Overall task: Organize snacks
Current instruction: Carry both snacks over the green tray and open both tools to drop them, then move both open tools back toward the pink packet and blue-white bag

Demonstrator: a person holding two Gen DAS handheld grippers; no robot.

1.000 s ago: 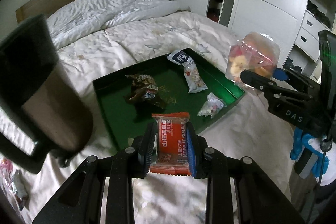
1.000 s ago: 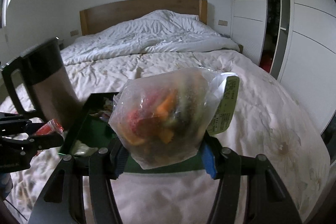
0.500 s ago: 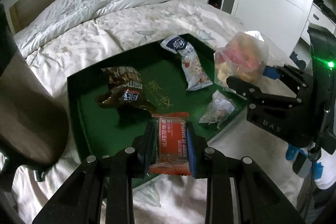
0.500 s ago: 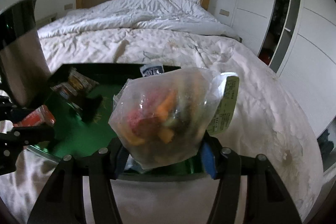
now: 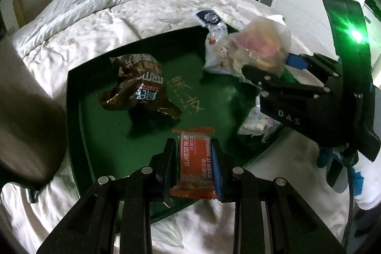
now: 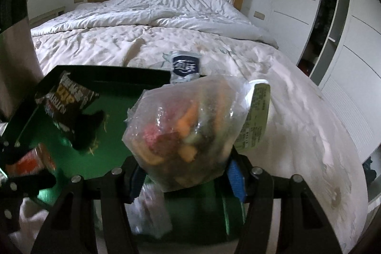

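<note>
Left claw [image 5: 194, 164]: clenched on orange snack bar [image 5: 194, 158], above near edge of green tray [image 5: 73, 111] on bed [image 6: 297, 111]. Right claw [image 6: 185, 179]: grasping clear fruit bag [image 6: 188, 132] over tray. Advice: lower each onto bare green, clear of brown packet [image 5: 140, 85], before letting go

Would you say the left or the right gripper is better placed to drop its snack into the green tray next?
Probably left: the left gripper holds the orange packet over bare tray floor, while the right gripper's clear bag hangs above a small packet.
</note>
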